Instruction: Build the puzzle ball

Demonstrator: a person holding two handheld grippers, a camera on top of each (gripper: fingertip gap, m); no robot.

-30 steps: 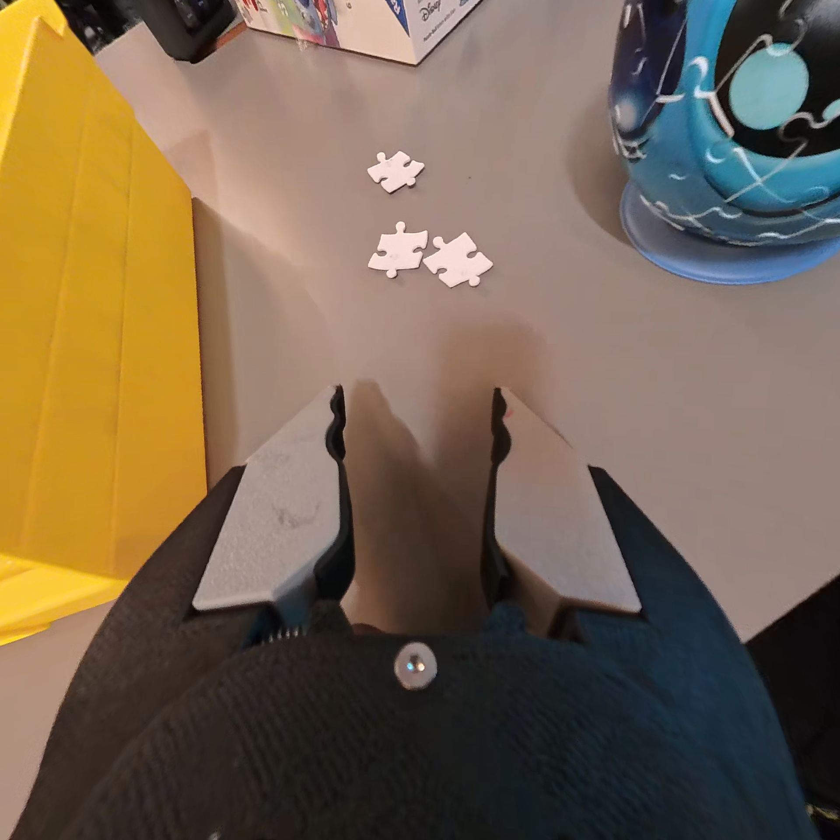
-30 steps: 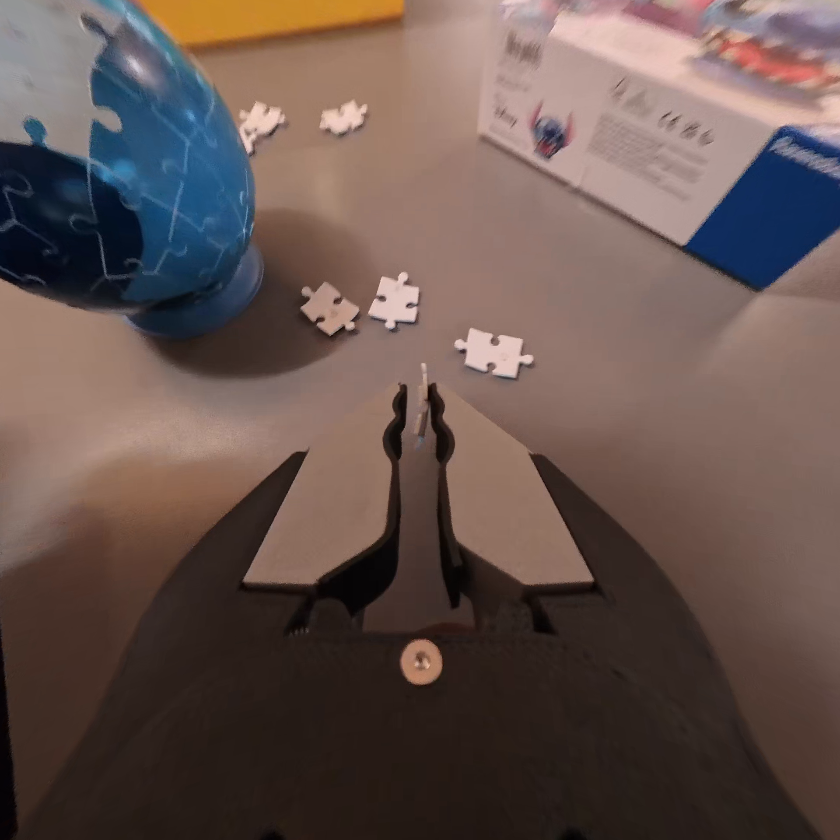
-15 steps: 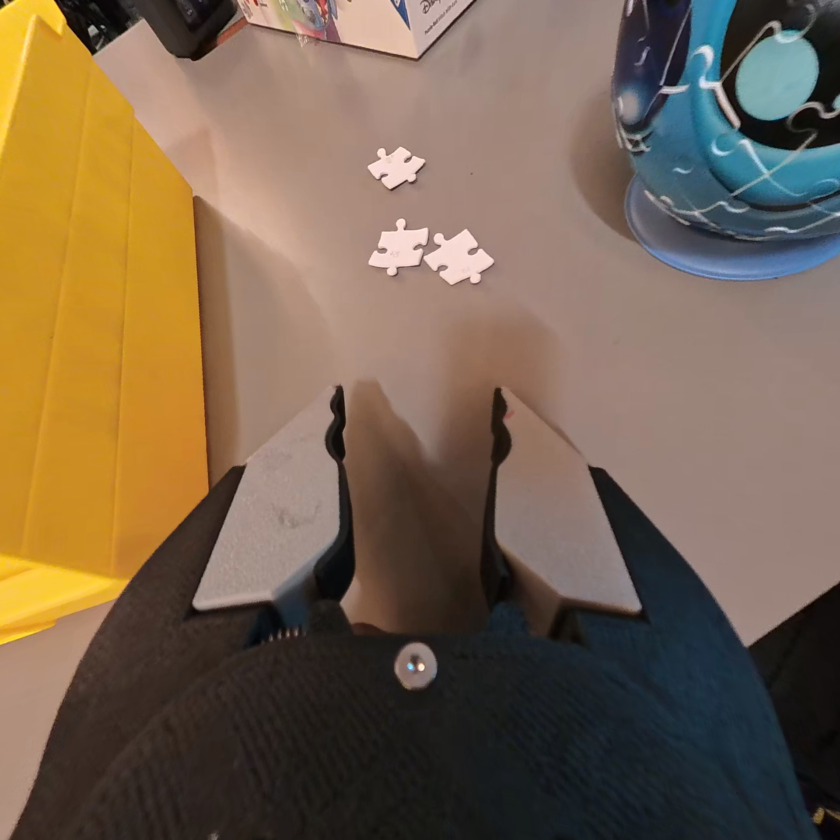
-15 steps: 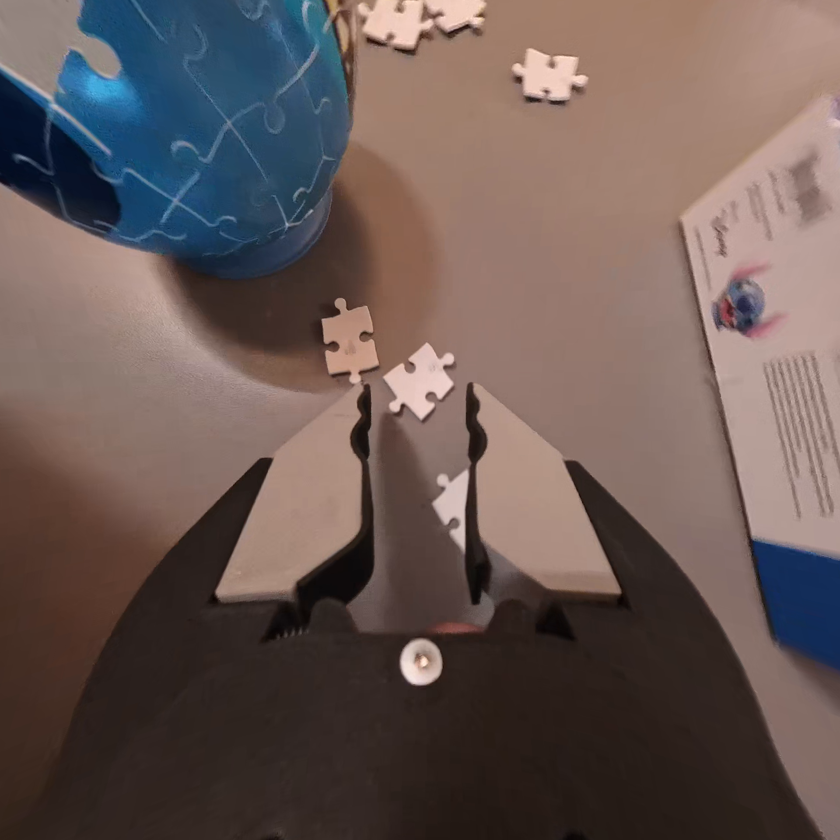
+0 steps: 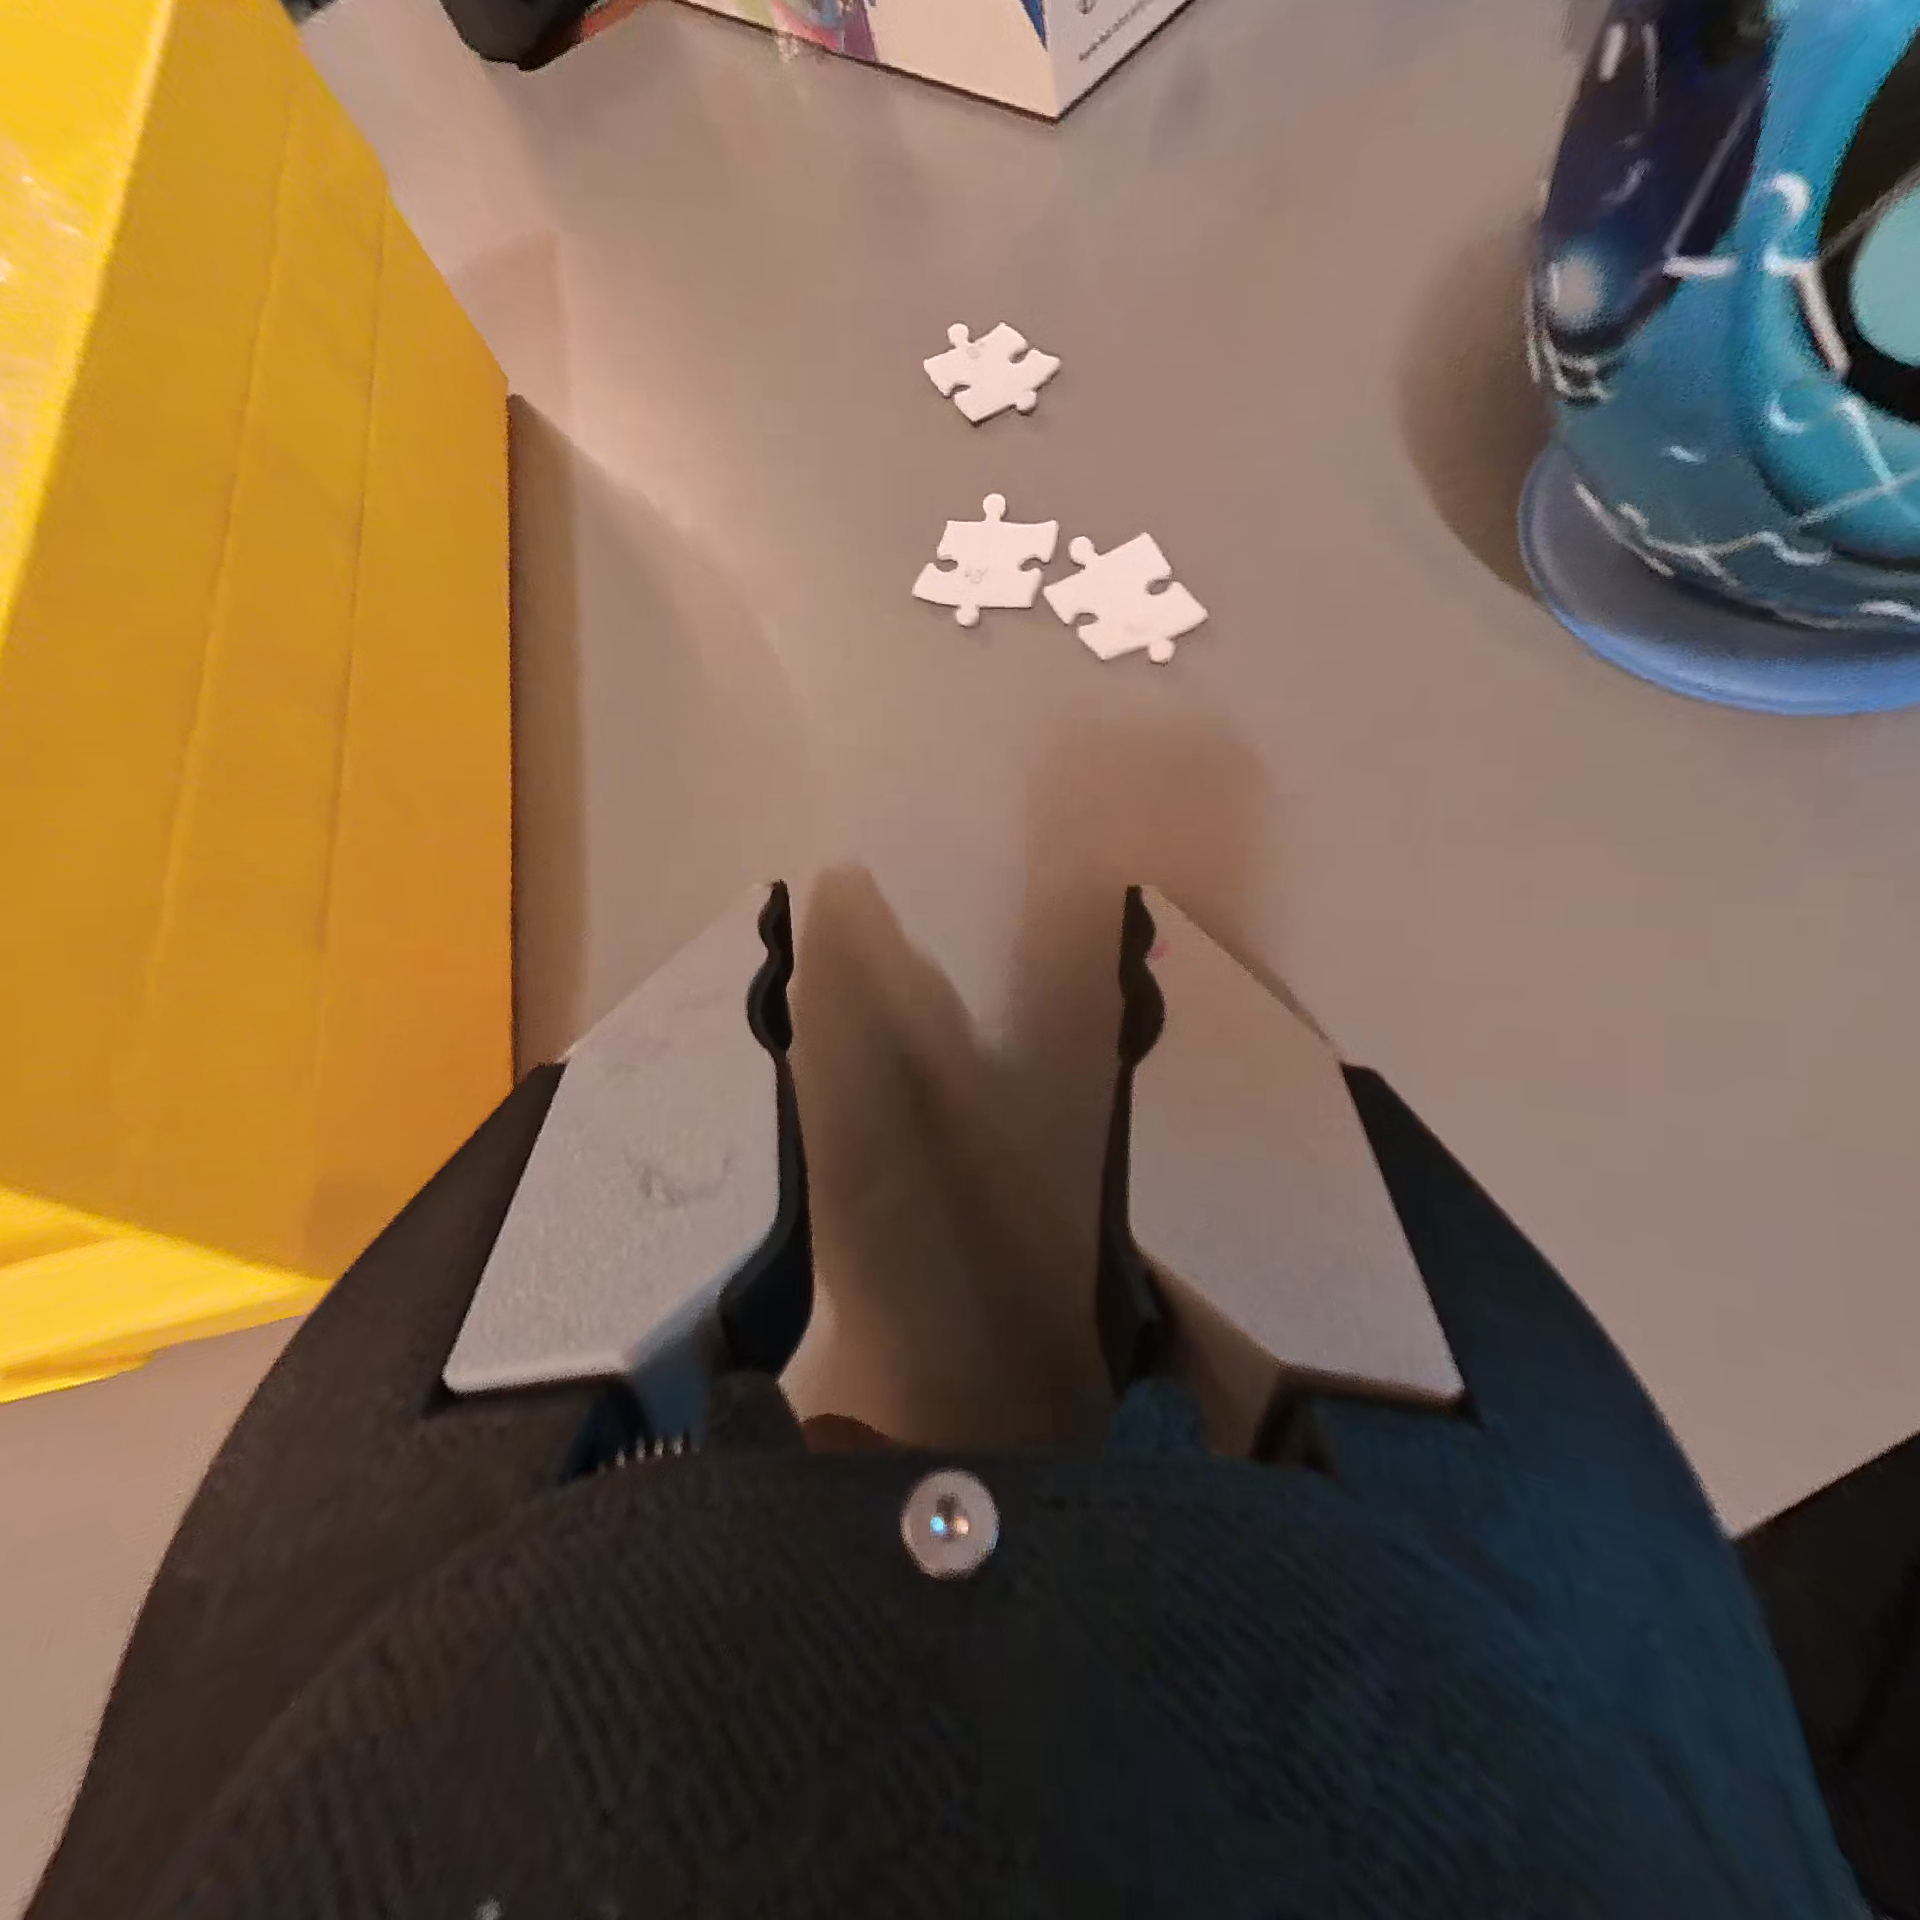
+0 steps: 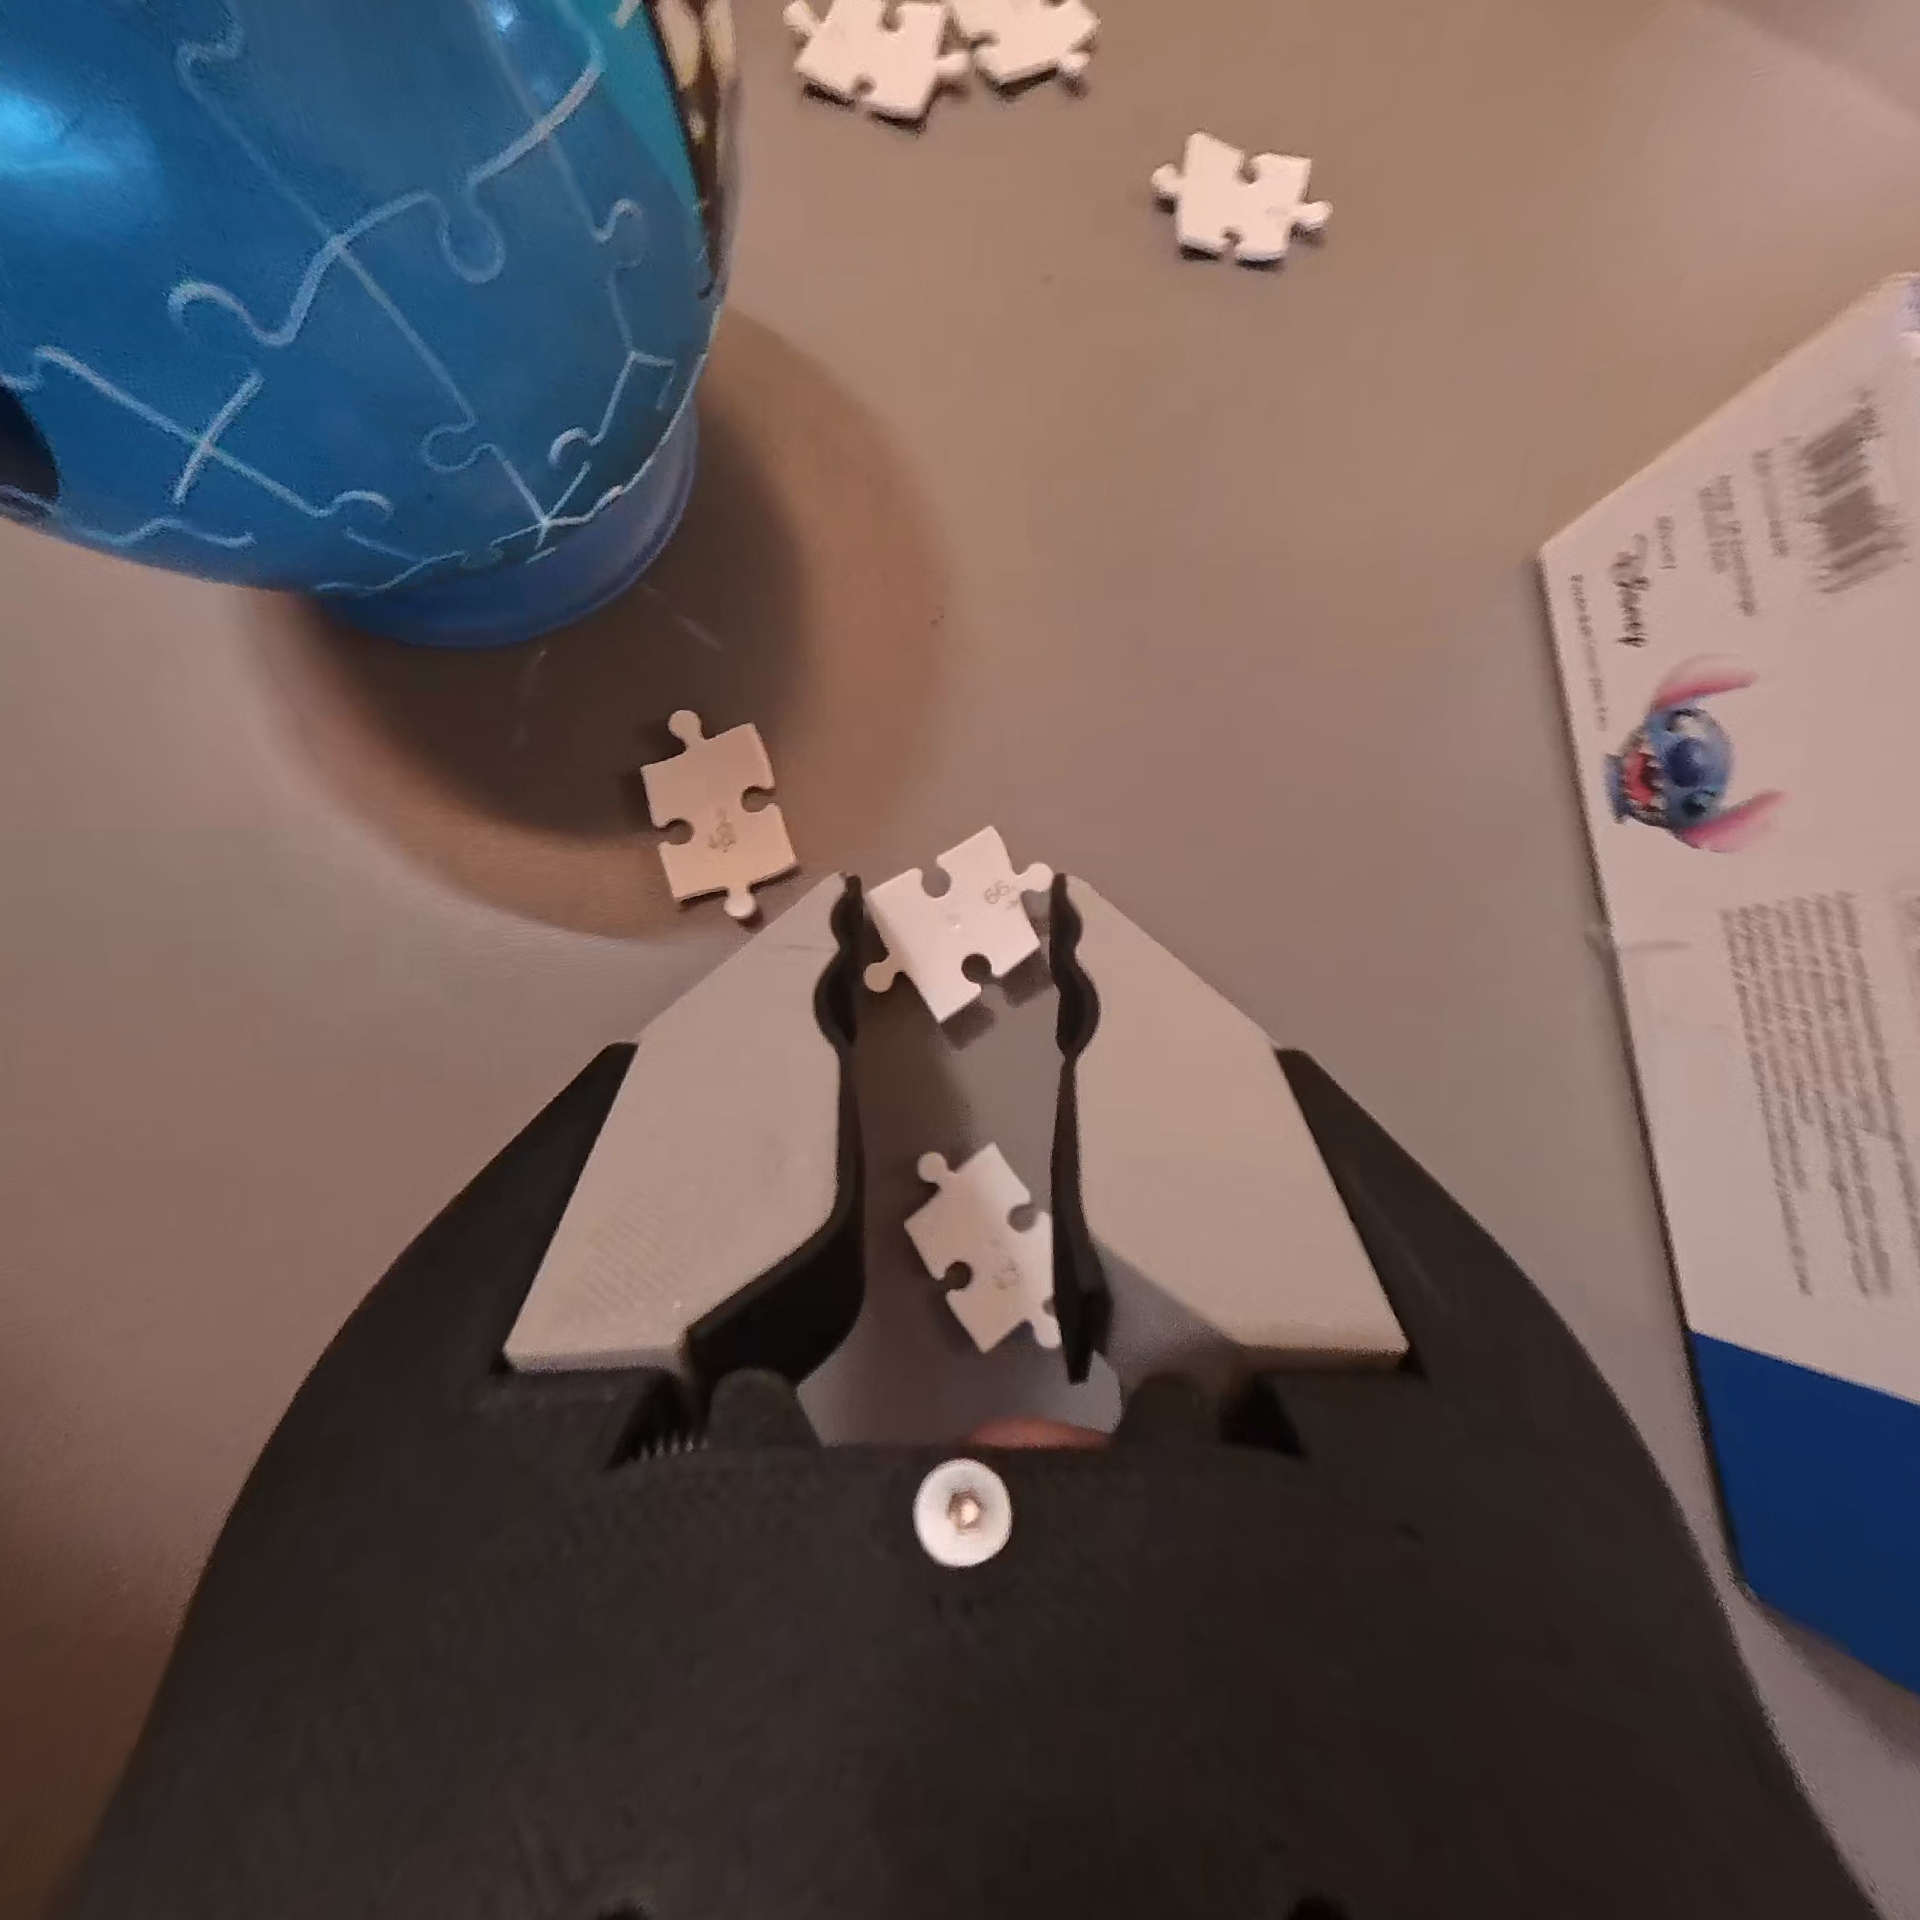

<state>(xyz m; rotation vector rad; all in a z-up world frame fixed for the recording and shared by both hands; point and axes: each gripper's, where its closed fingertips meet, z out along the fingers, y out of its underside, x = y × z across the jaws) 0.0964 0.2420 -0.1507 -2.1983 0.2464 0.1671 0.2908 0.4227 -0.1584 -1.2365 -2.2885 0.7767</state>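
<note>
My right fingers (image 6: 954,894): spread apart, holding nothing — they hang over the surface (image 6: 1195,582), pointing down at it.
Piece at my right tips (image 6: 954,920): a white puzzle piece lies flat between the two tips, blank side up, tilted; I cannot tell whether either tip touches it.
Piece farther back (image 6: 987,1247): a second white piece lies on the surface in the gap between my right fingers, closer to the gripper body, its right edge hidden behind the right finger.
Piece to the left (image 6: 717,816): a third white piece lies just beyond my left tip, inside the ball's shadow.
Puzzle ball (image 6: 312,301): blue, partly built, seated on its blue stand at upper left of the right wrist view, near that third piece but apart from it.
Far pieces: one lone white piece (image 6: 1242,197) beyond the ball, and a touching pair (image 6: 935,47) at the top edge.
Box (image 6: 1787,935): white and blue puzzle box lying at the right.
My left fingers (image 5: 956,899): wide open and empty, above bare surface.
Ahead of my left fingers: three white pieces — two touching (image 5: 1055,582) and one alone (image 5: 990,371) beyond them.
Yellow bin (image 5: 229,644): close on the left of my left fingers.
</note>
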